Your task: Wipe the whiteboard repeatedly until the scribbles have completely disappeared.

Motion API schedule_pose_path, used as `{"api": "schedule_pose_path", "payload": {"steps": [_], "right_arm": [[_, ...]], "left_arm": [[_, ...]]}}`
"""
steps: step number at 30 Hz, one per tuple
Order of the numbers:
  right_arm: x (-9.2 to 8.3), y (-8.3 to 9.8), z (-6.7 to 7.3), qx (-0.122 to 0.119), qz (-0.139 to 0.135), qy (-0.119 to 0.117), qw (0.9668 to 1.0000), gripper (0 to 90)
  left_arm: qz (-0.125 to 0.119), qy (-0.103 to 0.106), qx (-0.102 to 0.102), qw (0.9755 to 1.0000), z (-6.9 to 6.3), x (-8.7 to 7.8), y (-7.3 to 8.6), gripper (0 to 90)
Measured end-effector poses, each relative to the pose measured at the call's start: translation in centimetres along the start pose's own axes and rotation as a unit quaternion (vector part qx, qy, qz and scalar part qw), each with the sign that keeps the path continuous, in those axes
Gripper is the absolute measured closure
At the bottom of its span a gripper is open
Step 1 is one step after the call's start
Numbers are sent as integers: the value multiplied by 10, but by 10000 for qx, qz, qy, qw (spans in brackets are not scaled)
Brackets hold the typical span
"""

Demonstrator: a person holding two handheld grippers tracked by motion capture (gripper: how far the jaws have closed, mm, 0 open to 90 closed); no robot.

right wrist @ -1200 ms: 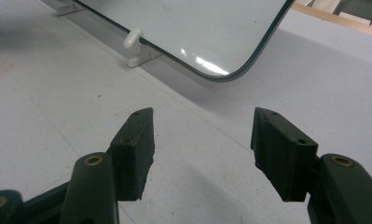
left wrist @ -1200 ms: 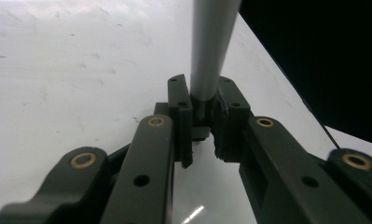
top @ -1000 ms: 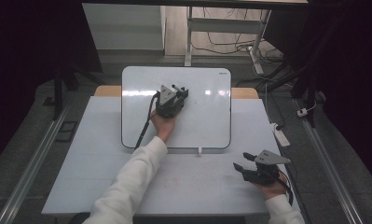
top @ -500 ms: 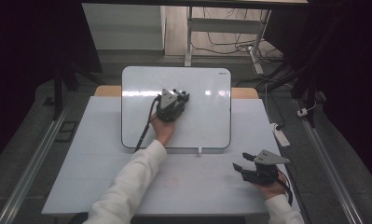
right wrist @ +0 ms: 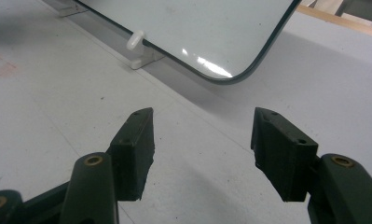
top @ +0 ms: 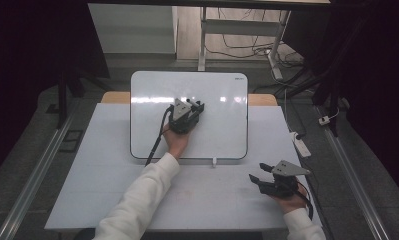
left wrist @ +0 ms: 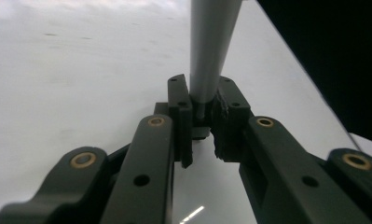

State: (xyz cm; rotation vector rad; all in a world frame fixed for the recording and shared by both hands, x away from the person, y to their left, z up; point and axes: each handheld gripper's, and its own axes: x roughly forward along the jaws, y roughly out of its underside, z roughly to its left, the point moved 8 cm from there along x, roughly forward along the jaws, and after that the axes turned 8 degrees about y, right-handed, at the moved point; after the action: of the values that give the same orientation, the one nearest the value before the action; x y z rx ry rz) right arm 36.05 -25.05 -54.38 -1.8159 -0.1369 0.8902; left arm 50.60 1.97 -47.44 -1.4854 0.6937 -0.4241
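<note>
The left gripper (top: 196, 107) is over the middle of the whiteboard (top: 152, 100). Its jaws are squeezed tight on a grey pen (left wrist: 211, 51). In the left gripper view the pen sticks straight out between the two black pads, away from the hand, and its far end goes out of the picture at the top. So the pen's long side runs the same way the jaws point, toward the far edge of the whiteboard. I cannot see its tip, so I cannot tell if the tip touches the board. The board looks white and clean all around the pen, with only a few tiny dark specks.

I think the next move is to press the pen down and draw on the whiteboard. The left hand is the one to do it, because it holds the pen and is right above the board.

The right gripper (top: 257, 179) rests on the white table (top: 87, 175), near the whiteboard's near right corner and off the board. Its jaws are spread wide with nothing between them. In the right gripper view a small white clip (right wrist: 138, 42) sits at the whiteboard's near edge, well apart from those jaws.
</note>
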Motion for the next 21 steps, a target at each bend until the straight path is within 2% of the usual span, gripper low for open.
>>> {"api": "schedule_pose_path", "payload": {"steps": [1, 5, 7, 9, 10, 11, 12, 13, 14, 16, 17, 18, 19, 20, 21], "right_arm": [[0, 0, 0, 0, 0, 0, 10000, 396], [-1, -1, 1, -18, -23, -6, 10000, 396], [-1, -1, 2, -19, -20, -15, 10000, 396], [-1, -3, 3, -36, -33, -17, 10000, 396], [-1, -3, 3, -31, -52, -13, 10000, 395], [-1, -4, 3, -29, -46, -12, 10000, 395], [-2, -5, 3, -27, -82, -5, 10000, 395], [-2, -5, 4, -20, -82, 5, 10000, 395], [-3, -6, 4, -33, -113, 2, 9999, 395], [-3, -7, 4, -29, -123, 11, 9999, 395], [-3, -7, 5, -36, -143, -1, 9999, 396], [-2, -8, 6, -24, -161, -17, 9999, 396], [-2, -10, 7, -16, -193, -34, 9998, 396], [-3, -11, 8, -14, -195, -38, 9998, 396], [-3, -12, 10, -7, -235, -49, 9997, 396]], "left_arm": [[0, 0, 0, 10000, 0, 0, 0, 788], [58, -156, -15, 9999, 17, -18, 1, 787], [83, -157, -9, 9998, 17, -20, 2, 787], [168, -97, -20, 9998, 14, -22, 5, 787], [232, -20, -48, 9997, 12, -23, 7, 787], [379, 156, -101, 9991, 8, -27, 12, 788], [379, 156, -101, 9991, 8, -27, 12, 788], [533, 371, -140, 9978, 4, -35, 18, 788], [533, 371, -140, 9978, 4, -35, 18, 788], [710, 639, -221, 9952, -2, -46, 22, 787], [868, 860, -271, 9921, -8, -60, 27, 787], [868, 860, -271, 9921, -8, -60, 27, 787], [998, 1087, -361, 9884, -15, -74, 31, 787], [998, 1087, -361, 9884, -15, -74, 31, 787], [1081, 1220, -405, 9858, -19, -81, 33, 787]]}}
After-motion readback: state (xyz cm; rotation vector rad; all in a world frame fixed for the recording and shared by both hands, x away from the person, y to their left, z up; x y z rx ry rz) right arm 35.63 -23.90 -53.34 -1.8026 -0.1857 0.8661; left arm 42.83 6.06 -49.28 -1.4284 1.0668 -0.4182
